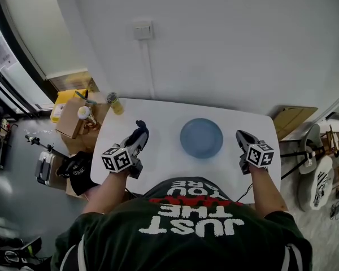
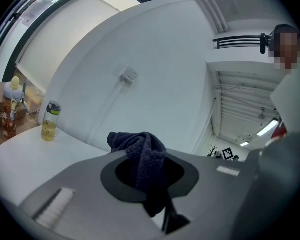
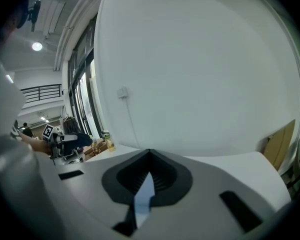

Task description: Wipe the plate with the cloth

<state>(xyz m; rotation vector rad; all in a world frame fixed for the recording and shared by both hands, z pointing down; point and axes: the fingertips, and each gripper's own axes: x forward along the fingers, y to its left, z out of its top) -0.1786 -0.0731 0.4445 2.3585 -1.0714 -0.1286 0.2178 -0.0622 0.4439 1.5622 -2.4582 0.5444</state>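
So the round blue plate (image 1: 201, 138) sits mid-way along the white table (image 1: 164, 114), smooth and bare, and nothing is touching it. Left of the plate, the left gripper (image 1: 138, 139) is clamped on a dark navy cloth (image 2: 139, 151), a nubby terry-looking wad bunched up between the jaws and spilling over their tips, held apart from the plate. Right of the plate, also clear of it, the right gripper (image 1: 241, 137) has its jaws pinched together with nothing in them. Back and left of the plate there's a clear bottle (image 1: 115, 104) of yellowish liquid at the table's corner. Further left, off the table, is an open cardboard box (image 1: 73, 117). On the plain white wall behind the plate is a small switch plate (image 1: 142, 30).
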